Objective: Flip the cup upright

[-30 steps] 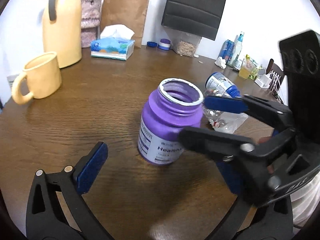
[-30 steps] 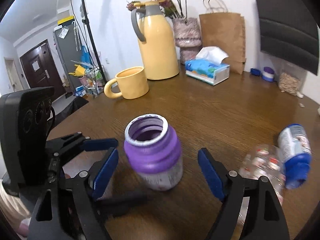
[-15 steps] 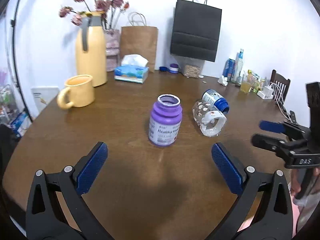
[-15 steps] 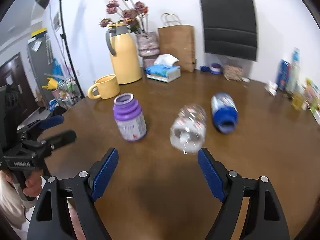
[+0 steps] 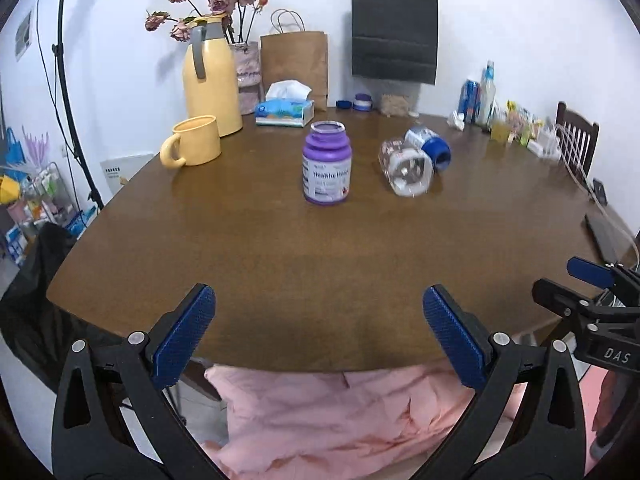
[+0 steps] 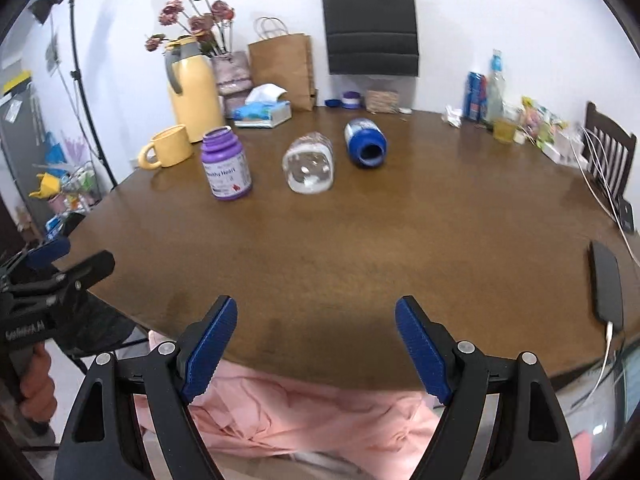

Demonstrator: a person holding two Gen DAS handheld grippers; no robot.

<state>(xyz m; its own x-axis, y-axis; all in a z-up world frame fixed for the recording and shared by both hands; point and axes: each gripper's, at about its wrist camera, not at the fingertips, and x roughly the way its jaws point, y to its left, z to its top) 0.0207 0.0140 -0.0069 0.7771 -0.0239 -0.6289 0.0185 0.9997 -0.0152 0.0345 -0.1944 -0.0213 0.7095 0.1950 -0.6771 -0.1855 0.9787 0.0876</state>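
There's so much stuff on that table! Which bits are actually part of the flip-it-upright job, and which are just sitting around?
Part of the job:
purple jar, standing upright, mouth up
clear jar, on its side
blue jar, on its side
left gripper and right gripper, both open and empty

Just lying about:
yellow mug
yellow thermos
tissue box
paper bags
phone

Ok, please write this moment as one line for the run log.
purple bottle: upright | clear jar: on side | blue bottle: on side | left tongs, right tongs: open, empty, near table edge
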